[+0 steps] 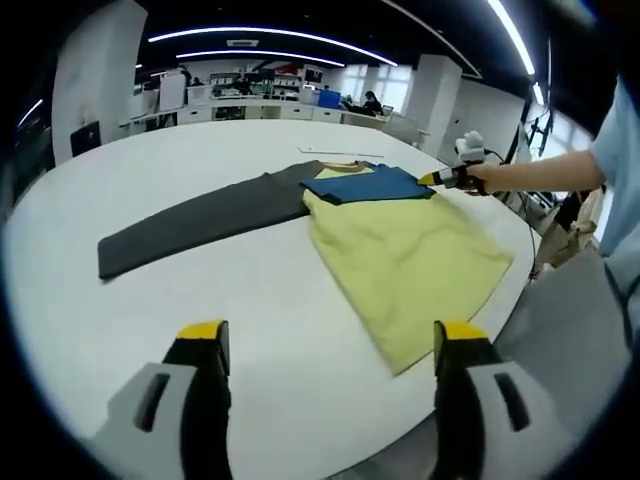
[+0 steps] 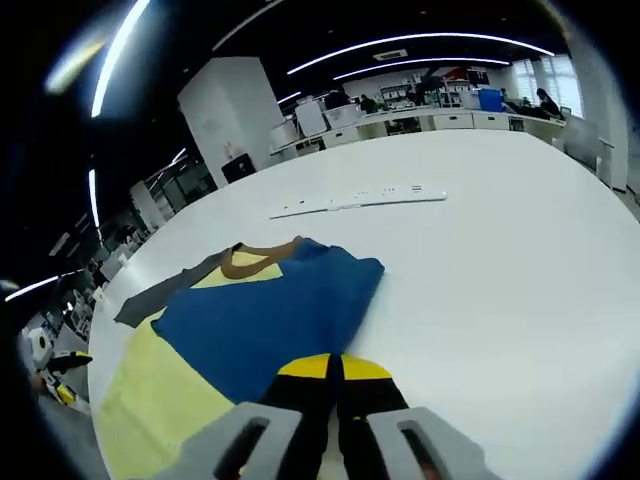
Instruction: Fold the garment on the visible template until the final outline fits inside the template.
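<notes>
Bare table (image 1: 200, 310) lies open around the garment (image 1: 400, 260) and dark template (image 1: 200, 222).

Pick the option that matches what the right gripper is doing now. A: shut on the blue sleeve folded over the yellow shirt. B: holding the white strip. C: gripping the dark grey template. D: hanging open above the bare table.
A: the right gripper has its jaws closed together on the edge of the blue sleeve, which lies folded over the yellow shirt.

Open office, ceiling light strips (image 1: 260, 38), desks (image 2: 450, 118).
</notes>
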